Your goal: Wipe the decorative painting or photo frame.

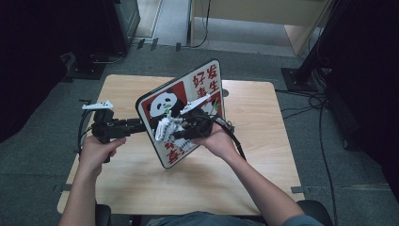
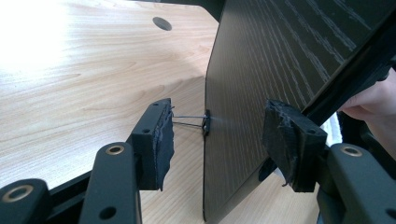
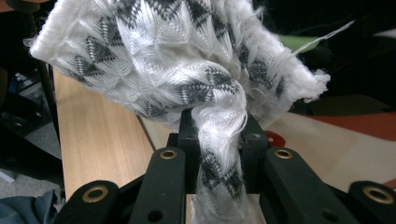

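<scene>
A panda picture board (image 1: 207, 80) stands tilted on its lower corner on the wooden table (image 1: 263, 122). Its dark back (image 2: 261, 56) faces the left gripper view. My left gripper (image 1: 140, 125) is at the board's left edge, and that edge sits between the jaws of the left gripper (image 2: 217, 135), which is open. The left pad (image 2: 161, 140) is clear of the edge; the right pad (image 2: 285, 140) is close to the back. My right gripper (image 3: 219, 135) is shut on a white, grey-patterned cloth (image 3: 163, 51). The cloth (image 1: 168, 128) lies against the board's printed face (image 3: 327, 149).
The table has a round cable hole (image 2: 162, 23) near its far edge. Cables (image 1: 310, 101) lie on the grey floor to the right, and dark furniture stands at the left and right. The person's forearms come in over the near edge of the table.
</scene>
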The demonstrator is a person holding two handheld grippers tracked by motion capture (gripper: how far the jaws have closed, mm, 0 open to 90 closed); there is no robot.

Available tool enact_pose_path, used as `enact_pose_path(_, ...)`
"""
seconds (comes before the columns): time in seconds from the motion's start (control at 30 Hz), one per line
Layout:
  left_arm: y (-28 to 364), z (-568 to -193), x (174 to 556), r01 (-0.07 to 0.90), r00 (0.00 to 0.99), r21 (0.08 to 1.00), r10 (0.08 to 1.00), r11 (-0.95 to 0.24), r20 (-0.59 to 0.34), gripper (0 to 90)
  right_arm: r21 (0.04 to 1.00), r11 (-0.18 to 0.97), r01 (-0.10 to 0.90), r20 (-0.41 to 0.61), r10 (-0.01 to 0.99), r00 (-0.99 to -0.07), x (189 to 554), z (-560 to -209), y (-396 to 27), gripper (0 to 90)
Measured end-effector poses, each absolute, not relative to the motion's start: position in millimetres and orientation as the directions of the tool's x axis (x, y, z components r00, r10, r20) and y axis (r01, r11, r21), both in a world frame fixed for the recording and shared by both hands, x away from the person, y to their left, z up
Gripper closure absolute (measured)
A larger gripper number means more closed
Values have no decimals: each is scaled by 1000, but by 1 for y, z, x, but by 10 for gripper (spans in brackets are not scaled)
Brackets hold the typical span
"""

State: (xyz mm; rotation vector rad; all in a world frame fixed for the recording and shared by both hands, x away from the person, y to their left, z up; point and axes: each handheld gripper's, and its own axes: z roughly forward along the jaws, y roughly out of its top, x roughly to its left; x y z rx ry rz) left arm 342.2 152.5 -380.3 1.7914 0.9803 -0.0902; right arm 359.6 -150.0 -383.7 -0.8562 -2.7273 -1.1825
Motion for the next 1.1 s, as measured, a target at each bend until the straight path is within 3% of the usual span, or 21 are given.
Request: enact_pose_path(1.1,153,-381,342,654,662,747,570,-120,-488,441,609,579,542,287,476,-831,352,-425,-154,774)
